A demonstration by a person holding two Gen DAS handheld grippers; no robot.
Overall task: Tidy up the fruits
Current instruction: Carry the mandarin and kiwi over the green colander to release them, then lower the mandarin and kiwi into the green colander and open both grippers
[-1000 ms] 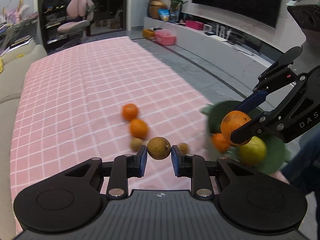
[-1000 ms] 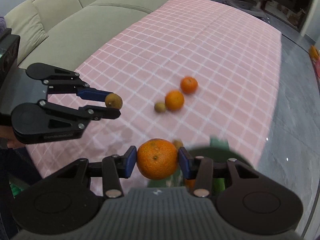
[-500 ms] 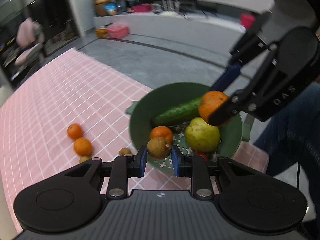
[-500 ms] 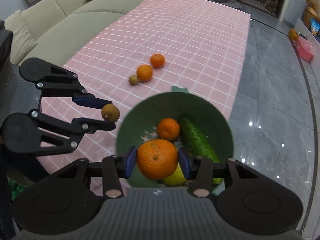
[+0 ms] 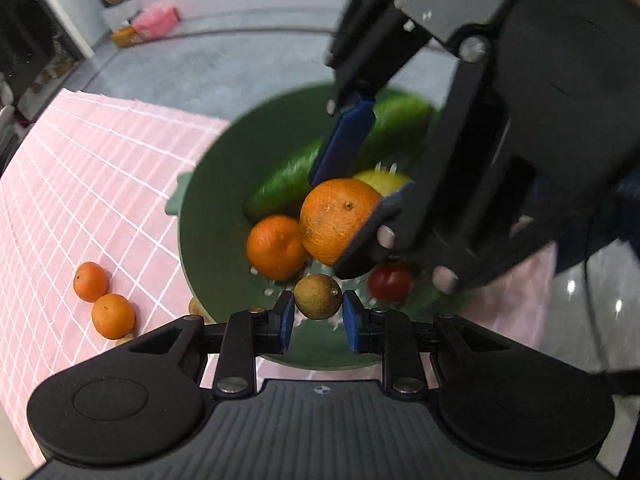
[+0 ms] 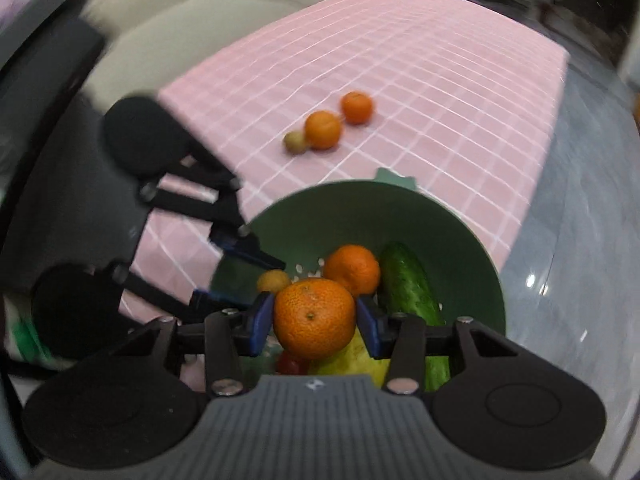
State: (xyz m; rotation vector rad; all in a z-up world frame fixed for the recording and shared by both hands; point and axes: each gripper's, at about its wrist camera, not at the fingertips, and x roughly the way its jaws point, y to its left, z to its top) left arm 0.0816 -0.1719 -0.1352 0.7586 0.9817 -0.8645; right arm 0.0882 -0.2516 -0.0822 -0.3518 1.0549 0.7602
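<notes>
Green perforated bowl (image 5: 208, 208) filling the middle of the left wrist view, set at the near edge of a pink checked cloth (image 5: 80, 180) over the counter. Inside: a cucumber (image 5: 280, 184) lying diagonally from lower left to upper right, a bowl mandarin (image 5: 276, 248), a yellow-green fruit (image 5: 384, 180), and something small and red (image 5: 390, 282), probably a tomato, though too blurred to be sure.

Left tongs (image 5: 318, 317) clamped on a small brown fruit (image 5: 318, 296), pads pressed to its two sides, at low centre of the frame. Hangs inside the bowl's near rim, just below the bowl mandarin in the picture, with bare perforated floor showing around it.

Right tongs (image 6: 316, 320) clamped on a large orange (image 6: 314, 318). Reaches in steeply from the upper right of the left wrist view, with the orange over the bowl's middle, above the yellow-green fruit and overlapping the bowl mandarin.

Reads as the drop-off step for both loads. Turns on this: brown fruit toward the bottom of the frame from the orange and nearer the rim, the two close but apart. Looks like room to let go of either without striking the other tongs. Likely a short fall onto open floor for the brown fruit; for the orange, a landing on piled fruit and perhaps a roll.

Not yet gathered, in the upper middle of the right wrist view: one loose mandarin (image 6: 356, 108), a second loose mandarin (image 6: 322, 130) just beside it, and a loose brown fruit (image 6: 295, 142) against the second, all on the cloth well beyond the bowl.
</notes>
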